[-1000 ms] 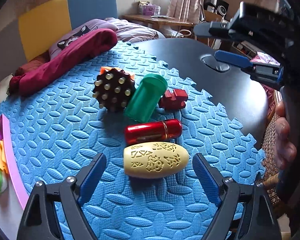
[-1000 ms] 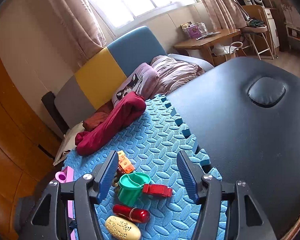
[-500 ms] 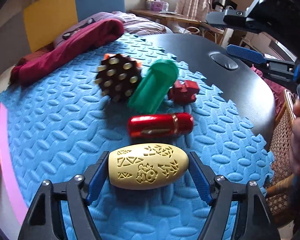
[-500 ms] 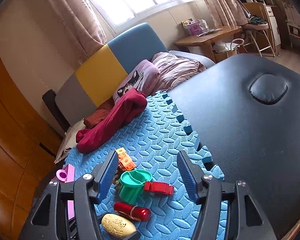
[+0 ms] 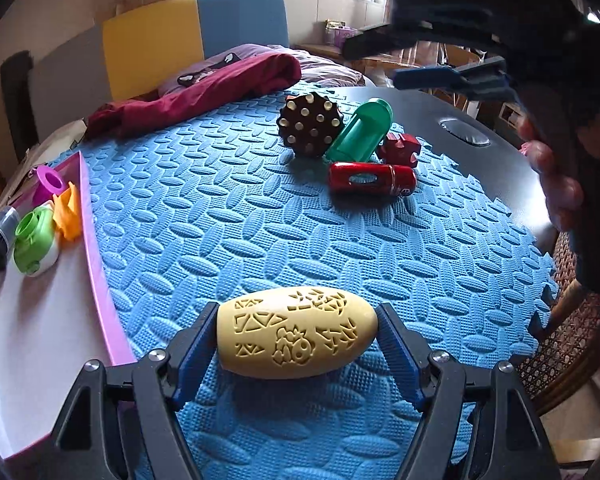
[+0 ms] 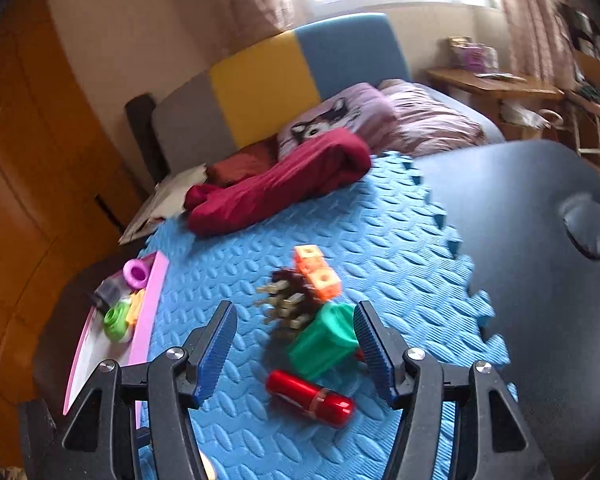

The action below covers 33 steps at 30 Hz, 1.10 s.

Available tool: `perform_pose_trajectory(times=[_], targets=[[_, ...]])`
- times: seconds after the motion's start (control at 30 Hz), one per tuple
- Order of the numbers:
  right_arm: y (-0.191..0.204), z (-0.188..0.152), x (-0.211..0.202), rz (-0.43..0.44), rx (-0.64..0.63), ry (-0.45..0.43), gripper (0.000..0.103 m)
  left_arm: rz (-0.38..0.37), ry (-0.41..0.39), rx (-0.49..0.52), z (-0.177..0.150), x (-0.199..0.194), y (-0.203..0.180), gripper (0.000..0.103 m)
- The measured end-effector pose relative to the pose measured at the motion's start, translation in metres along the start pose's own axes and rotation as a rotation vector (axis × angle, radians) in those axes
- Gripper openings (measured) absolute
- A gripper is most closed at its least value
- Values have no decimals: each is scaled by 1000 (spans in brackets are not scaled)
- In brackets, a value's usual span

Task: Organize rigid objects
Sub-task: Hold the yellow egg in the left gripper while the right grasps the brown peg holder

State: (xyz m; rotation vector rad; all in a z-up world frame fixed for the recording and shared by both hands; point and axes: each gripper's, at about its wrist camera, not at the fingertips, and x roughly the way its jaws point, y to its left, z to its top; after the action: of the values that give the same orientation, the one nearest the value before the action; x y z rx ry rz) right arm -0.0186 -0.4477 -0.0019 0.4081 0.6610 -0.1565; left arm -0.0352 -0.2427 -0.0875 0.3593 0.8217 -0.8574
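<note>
The yellow carved egg-shaped toy [image 5: 296, 334], a moment ago lying loose beside the red cylinder [image 5: 372, 177], is now clamped end to end by the left gripper [image 5: 298, 344] and carried toward the pink tray [image 5: 96, 264], so one object is on its way to being sorted. The right gripper [image 6: 294, 350] hovers with fingers half open and empty above the green cup [image 6: 324, 344] on the blue foam mat [image 5: 220, 216].
</note>
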Motion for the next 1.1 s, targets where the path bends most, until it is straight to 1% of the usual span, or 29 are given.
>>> perform_pose_trajectory(times=[0.07, 0.13, 0.2, 0.23, 0.27, 0.3, 0.33, 0.37, 0.4, 0.43, 0.53, 0.6, 0.83, 1.1], targets=[[11, 8, 15, -16, -31, 21, 62, -8, -2, -19, -1, -1, 3, 77], [20, 15, 35, -31, -49, 60, 62, -20, -3, -40, -2, -2, 6, 77], [26, 18, 54, -65, -66, 101, 62, -26, -5, -46, -3, -3, 7, 77], [28, 17, 61, -58, -70, 126, 62, -32, -6, -53, -4, -4, 8, 77], [31, 16, 68, -29, -73, 167, 62, -38, -5, -57, -5, -4, 9, 77], [37, 15, 69, 16, -81, 181, 65, -42, -4, -58, -5, -4, 10, 77], [40, 14, 67, 91, -71, 199, 65, -44, -6, -56, -6, -6, 10, 77], [42, 13, 66, 235, -30, 245, 65, -45, -7, -56, -6, -6, 10, 77], [45, 12, 63, 296, -14, 256, 61, -47, -8, -58, -7, -6, 10, 77], [50, 12, 57, 302, -28, 242, 62, -48, -9, -60, -7, -6, 11, 77], [52, 11, 49, 278, -38, 224, 63, -50, -9, -63, -7, -7, 11, 77], [49, 9, 47, 231, -42, 214, 63, -52, -9, -67, -8, -8, 12, 77], [26, 3, 52, 121, -30, 240, 63, -55, -10, -70, -10, -9, 13, 77], [22, 7, 44, 46, -121, 241, 63, -56, -12, -71, -10, -9, 12, 77]])
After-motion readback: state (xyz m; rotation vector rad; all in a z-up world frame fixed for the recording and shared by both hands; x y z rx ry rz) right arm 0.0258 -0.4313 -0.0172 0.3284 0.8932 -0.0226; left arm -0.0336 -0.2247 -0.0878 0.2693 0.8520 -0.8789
